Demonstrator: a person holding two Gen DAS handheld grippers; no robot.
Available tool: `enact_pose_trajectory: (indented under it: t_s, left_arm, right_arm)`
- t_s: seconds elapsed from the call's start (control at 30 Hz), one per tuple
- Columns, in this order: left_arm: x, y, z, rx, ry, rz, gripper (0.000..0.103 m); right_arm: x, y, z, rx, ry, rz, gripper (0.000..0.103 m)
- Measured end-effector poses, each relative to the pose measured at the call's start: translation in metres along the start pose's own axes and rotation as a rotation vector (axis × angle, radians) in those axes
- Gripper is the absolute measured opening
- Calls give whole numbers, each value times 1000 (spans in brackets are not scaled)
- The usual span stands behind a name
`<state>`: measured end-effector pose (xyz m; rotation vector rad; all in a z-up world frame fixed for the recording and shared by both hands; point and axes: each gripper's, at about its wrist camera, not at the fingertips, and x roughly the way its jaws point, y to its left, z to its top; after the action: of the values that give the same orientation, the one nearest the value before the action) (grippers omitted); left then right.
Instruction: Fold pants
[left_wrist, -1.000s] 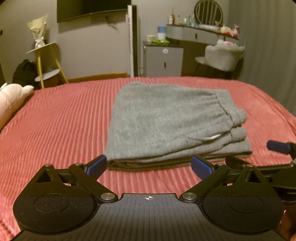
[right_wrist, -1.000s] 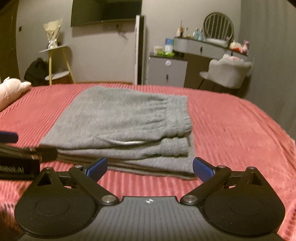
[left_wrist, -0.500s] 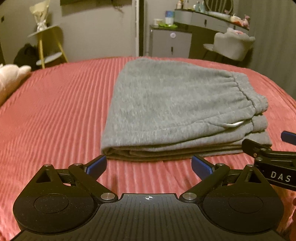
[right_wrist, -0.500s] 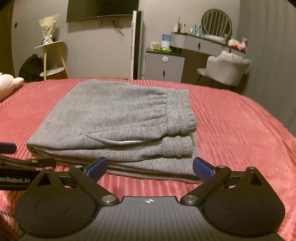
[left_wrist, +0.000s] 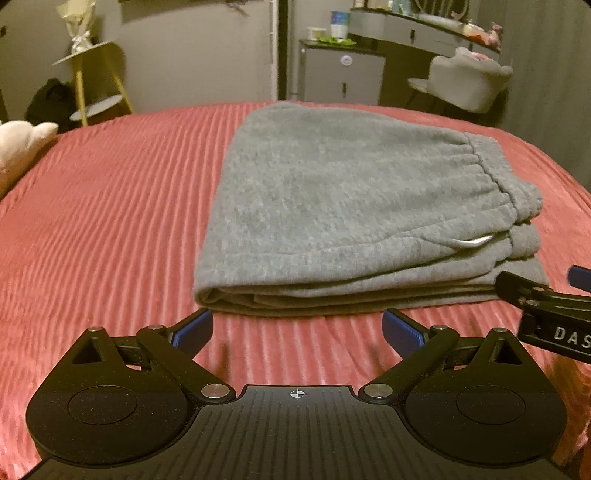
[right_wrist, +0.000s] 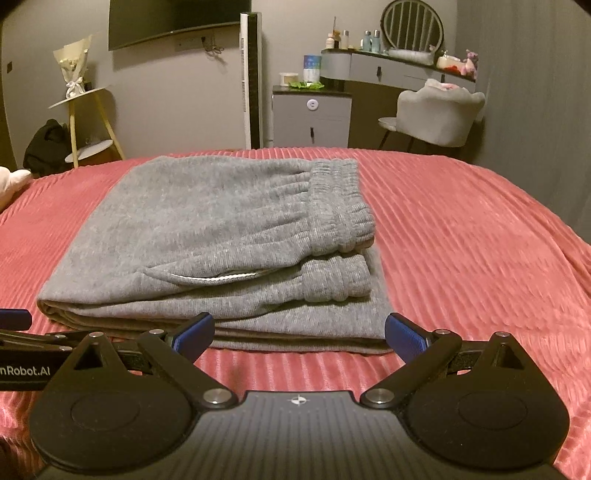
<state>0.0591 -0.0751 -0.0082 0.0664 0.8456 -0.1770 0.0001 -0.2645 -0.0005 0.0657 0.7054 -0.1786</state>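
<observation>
- Pants (left_wrist: 354, 206): a grey folded stack lay on the red ribbed bedspread (left_wrist: 103, 206), just ahead of both grippers, touched by neither.
- The left gripper (left_wrist: 297, 326) stood spread wide with nothing between its blue pads (left_wrist: 194, 328), low over the bedspread and just short of the stack's near left corner.
- The right gripper (right_wrist: 299, 330) was likewise spread wide and empty; its pads (right_wrist: 404, 334) sat close before the stack's near edge, the right pad at the stack's right corner.
- Each gripper showed at the edge of the other's view: the right one (left_wrist: 546, 306) at the right of the left view, the left one (right_wrist: 22, 343) at the left of the right view, side by side and near each other.
- The stack's rounded fold faced left, with layered edges along the near side.
- The elastic waistband (right_wrist: 340, 206) lay on top at the right end, a cuffed layer under it, and a pale cord (right_wrist: 214, 277) peeped from between layers.
- A pale plush toy (left_wrist: 22, 147) sat at the bed's far left.
- Beyond the bed stood a yellow-legged stand (right_wrist: 86, 122), a small grey cabinet (right_wrist: 312, 118), a grey chair (right_wrist: 437, 114) and a dresser with bottles (right_wrist: 391, 66).
</observation>
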Motion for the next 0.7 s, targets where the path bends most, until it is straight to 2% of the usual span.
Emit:
enact_pose_trajectory:
  t_s: [0.3,0.7]
  left_arm:
    - [-1,5,2,-15,1,48,101]
    - [-2,4,1,-11,9,49,101]
  right_arm:
    - [0,-3,0,18,5,-12,99]
    - [-3,4,-1,-23,-7,-21,99]
